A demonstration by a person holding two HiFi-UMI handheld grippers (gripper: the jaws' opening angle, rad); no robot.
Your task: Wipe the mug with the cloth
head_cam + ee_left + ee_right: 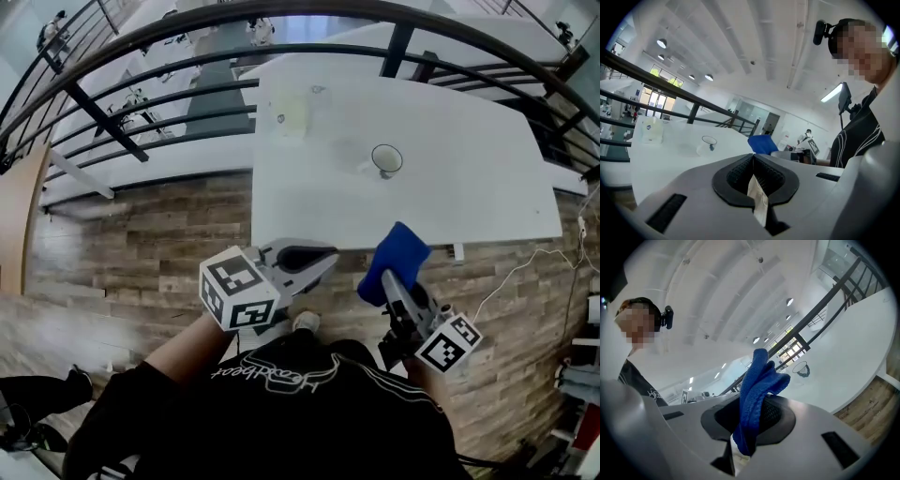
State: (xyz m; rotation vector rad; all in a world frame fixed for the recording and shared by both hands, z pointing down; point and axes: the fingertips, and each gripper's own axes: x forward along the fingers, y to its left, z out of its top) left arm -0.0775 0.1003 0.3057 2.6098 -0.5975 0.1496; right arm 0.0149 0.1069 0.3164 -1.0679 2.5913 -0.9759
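The right tool (pixel 387 279) grips the blue cloth (pixel 396 255), the left tool (pixel 326 259) is clenched empty, and the mug (pixel 385 160) stands on the desk (pixel 469 178).

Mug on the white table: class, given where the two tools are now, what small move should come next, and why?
Probably reach the left tool forward towards the mug, opening it on the way to take hold. It is shut and empty, short of the table edge. The mug stands untouched, and the right tool grips the blue cloth, ready to wipe.
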